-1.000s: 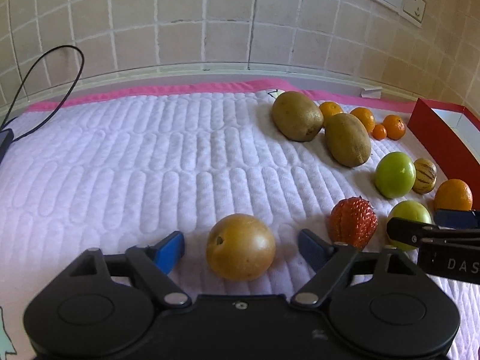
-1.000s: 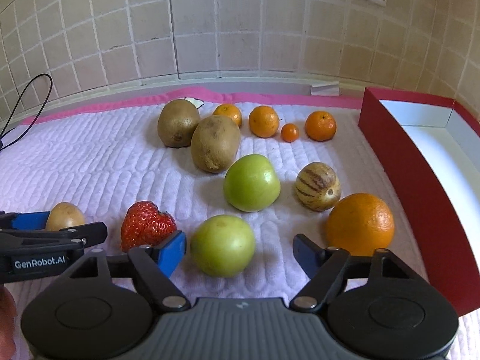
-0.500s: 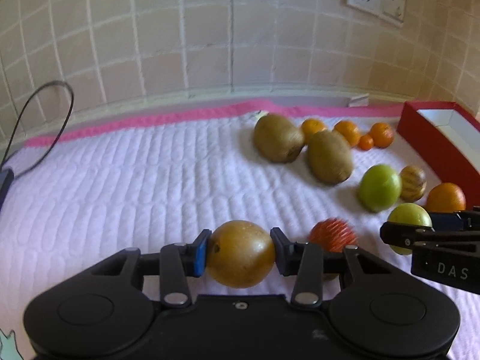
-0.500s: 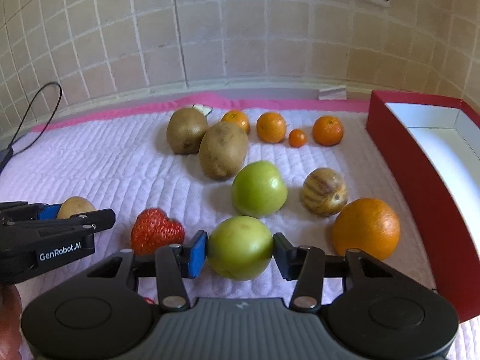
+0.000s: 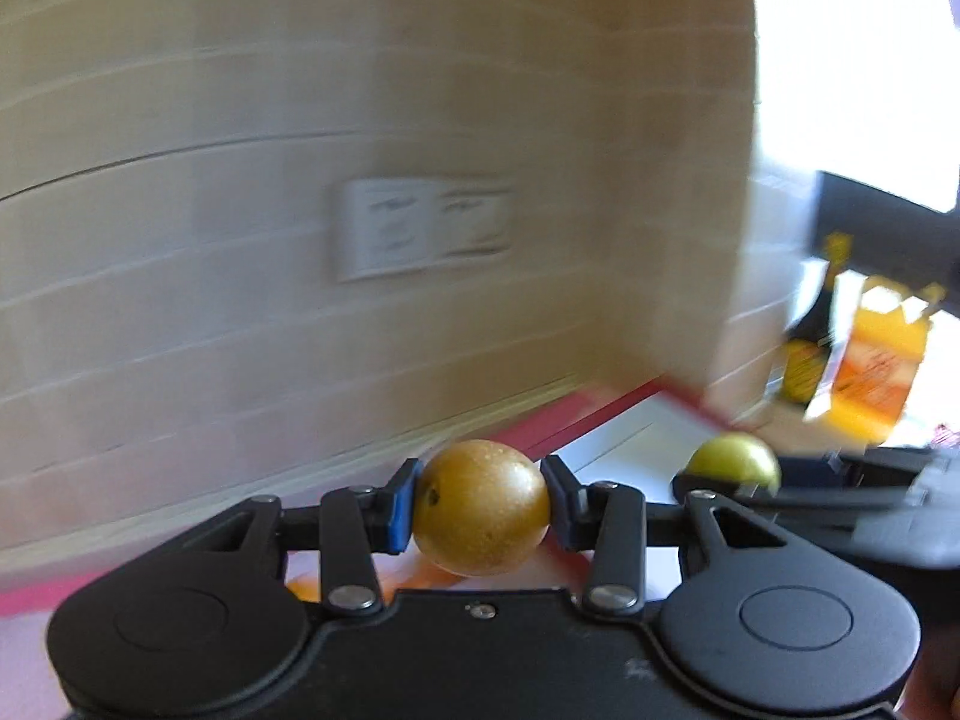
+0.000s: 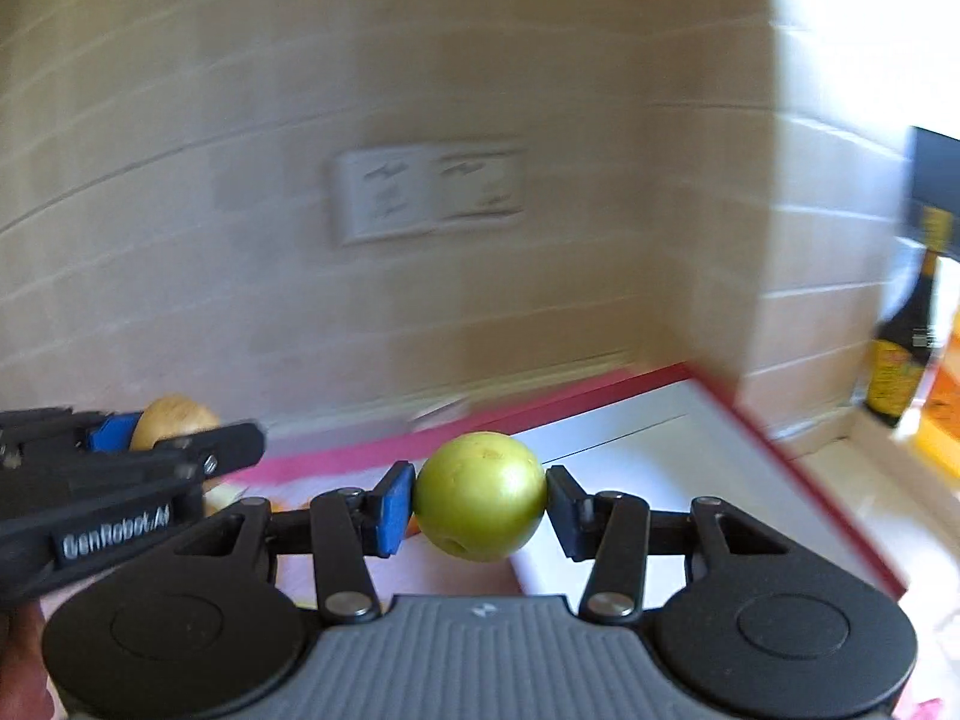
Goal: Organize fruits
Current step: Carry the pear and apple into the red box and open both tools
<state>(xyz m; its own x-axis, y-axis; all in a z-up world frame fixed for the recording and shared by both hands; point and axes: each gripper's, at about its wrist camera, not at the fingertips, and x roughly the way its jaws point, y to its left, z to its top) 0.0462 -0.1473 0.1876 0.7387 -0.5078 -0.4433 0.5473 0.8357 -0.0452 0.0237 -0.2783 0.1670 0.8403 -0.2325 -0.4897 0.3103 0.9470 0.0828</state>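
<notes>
Red walls ring the box (image 6: 798, 474) with its white floor; nothing shows inside it. Left gripper (image 5: 480, 504) squeezes a golden-brown round fruit (image 5: 480, 507), up in the air. Right gripper (image 6: 480, 507) squeezes a green apple (image 6: 480, 504) near the box's edge. Behind them are a blurry tiled wall (image 6: 240, 120), white sockets (image 6: 426, 195) and a dark bottle (image 6: 900, 360).

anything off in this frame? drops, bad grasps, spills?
Nothing stands out. The left claw is shut squarely on the golden-brown fruit, the right claw on the green fruit, both held near the red box. Both views are motion-blurred, so fine damage can't be ruled out.
</notes>
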